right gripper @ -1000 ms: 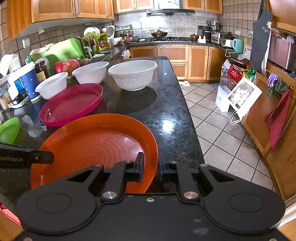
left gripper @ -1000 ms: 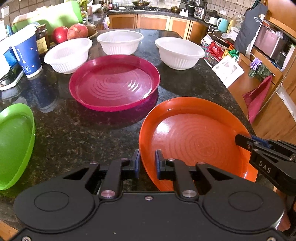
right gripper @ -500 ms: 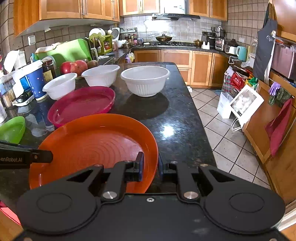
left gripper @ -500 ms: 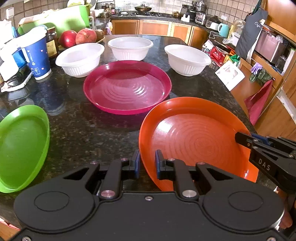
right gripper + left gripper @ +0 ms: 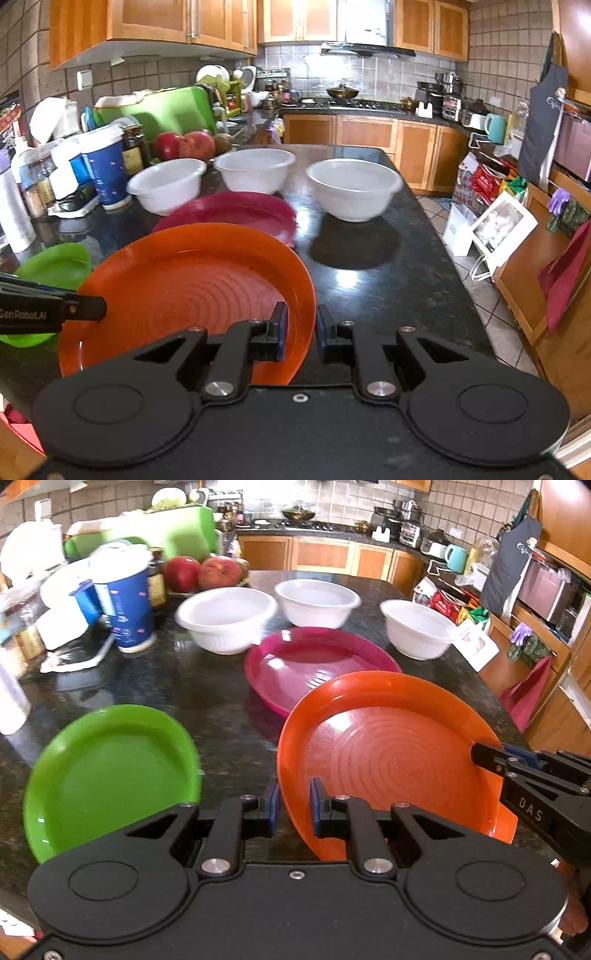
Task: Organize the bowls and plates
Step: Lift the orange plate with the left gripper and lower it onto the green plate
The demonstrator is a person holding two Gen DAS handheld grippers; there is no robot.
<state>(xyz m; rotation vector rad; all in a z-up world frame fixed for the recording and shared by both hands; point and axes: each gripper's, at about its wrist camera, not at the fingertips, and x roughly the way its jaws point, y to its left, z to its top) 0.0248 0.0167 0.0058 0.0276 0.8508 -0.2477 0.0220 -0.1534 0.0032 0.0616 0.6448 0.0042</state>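
Dark granite counter point(image 5: 207, 686). Blue paper cup point(image 5: 125, 609) at left, red apples point(image 5: 201, 572) behind it, green cutting board point(image 5: 166, 110) against the wall. Teal mug point(image 5: 495, 127) on far counter, dark apron point(image 5: 543, 122) hanging at right.

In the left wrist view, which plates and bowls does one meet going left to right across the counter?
green plate → left white bowl → middle white bowl → orange plate → right white bowl. The pink plate overlaps several of these, so it is left out.
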